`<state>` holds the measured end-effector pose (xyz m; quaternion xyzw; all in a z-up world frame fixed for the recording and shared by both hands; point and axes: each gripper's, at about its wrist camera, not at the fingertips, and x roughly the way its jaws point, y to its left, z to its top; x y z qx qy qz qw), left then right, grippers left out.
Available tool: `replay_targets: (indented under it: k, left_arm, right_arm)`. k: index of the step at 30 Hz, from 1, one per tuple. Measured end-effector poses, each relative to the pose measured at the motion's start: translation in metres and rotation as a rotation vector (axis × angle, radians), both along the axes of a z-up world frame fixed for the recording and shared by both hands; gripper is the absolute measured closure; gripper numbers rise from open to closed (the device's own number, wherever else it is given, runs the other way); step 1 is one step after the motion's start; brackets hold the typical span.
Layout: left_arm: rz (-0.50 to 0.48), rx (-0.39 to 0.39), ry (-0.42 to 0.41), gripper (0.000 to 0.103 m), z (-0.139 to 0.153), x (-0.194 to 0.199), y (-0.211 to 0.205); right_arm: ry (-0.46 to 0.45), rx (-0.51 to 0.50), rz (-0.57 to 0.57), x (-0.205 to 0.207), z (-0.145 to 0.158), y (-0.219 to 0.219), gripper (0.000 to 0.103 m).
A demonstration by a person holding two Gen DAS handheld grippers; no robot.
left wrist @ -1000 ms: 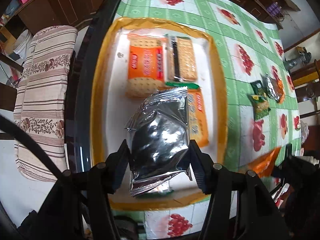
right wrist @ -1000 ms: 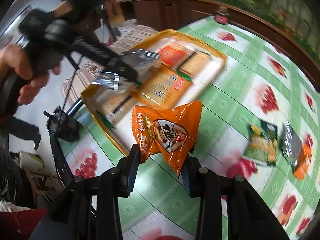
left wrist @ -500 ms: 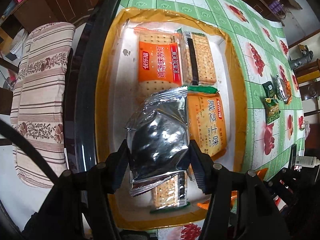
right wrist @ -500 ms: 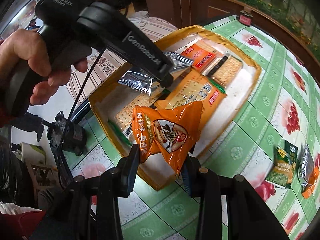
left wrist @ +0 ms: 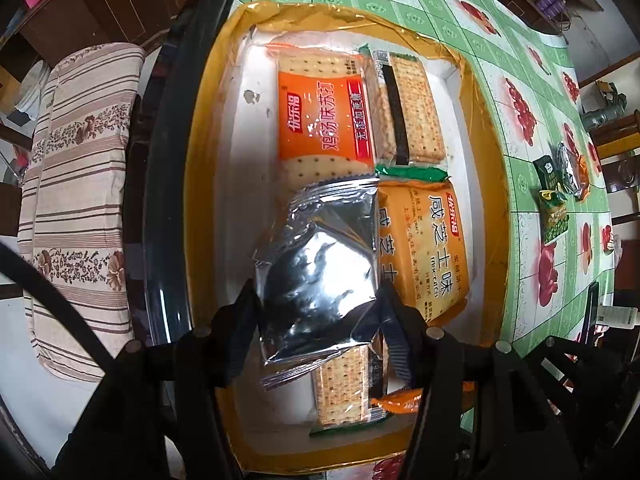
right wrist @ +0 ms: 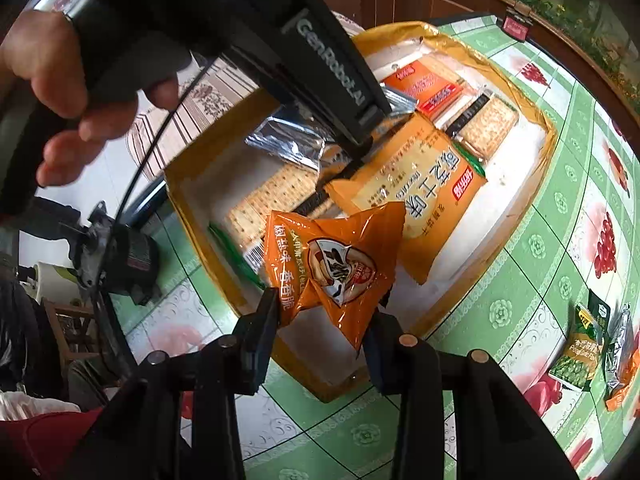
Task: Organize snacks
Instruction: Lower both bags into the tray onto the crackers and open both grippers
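My left gripper (left wrist: 320,320) is shut on a silver foil snack packet (left wrist: 320,264), which hangs just above the yellow-rimmed tray (left wrist: 200,160). In the tray lie an orange cracker pack (left wrist: 324,120), a clear cracker pack (left wrist: 408,112), a tan cracker pack (left wrist: 432,248) and another clear pack (left wrist: 344,384) under the foil packet. My right gripper (right wrist: 324,320) is shut on an orange snack bag (right wrist: 336,264), held over the tray's near corner (right wrist: 240,304). In the right wrist view the left gripper's body (right wrist: 320,64) and a hand (right wrist: 60,92) fill the upper left, with the foil packet (right wrist: 288,140) below them.
The tray sits on a green and white tablecloth with red fruit prints (right wrist: 540,248). A green snack bag (right wrist: 576,356) and a silver and orange packet (right wrist: 620,356) lie on the cloth to the right. A striped cushion (left wrist: 76,184) sits beyond the table's dark edge (left wrist: 160,200).
Both grippers have sunk toward the tray with their packets. The right one has shifted from over the tablecloth to over the tray's near corner, close beside the left gripper.
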<state>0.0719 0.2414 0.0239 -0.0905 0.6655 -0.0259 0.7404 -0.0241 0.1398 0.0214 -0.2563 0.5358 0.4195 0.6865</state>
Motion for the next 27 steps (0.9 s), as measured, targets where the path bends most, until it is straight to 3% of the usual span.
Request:
replay_targets:
  k: [17,27]
  left_arm:
    - [0.014,0.015,-0.008,0.043,0.002,-0.001,-0.002]
    - [0.035,0.031,-0.031,0.026,0.014,-0.003,-0.007]
  right_arm:
    - [-0.005,-0.017,-0.014,-0.006,-0.004,-0.014,0.061]
    - [-0.001,0.008,-0.018,-0.011,0.006,-0.024,0.060]
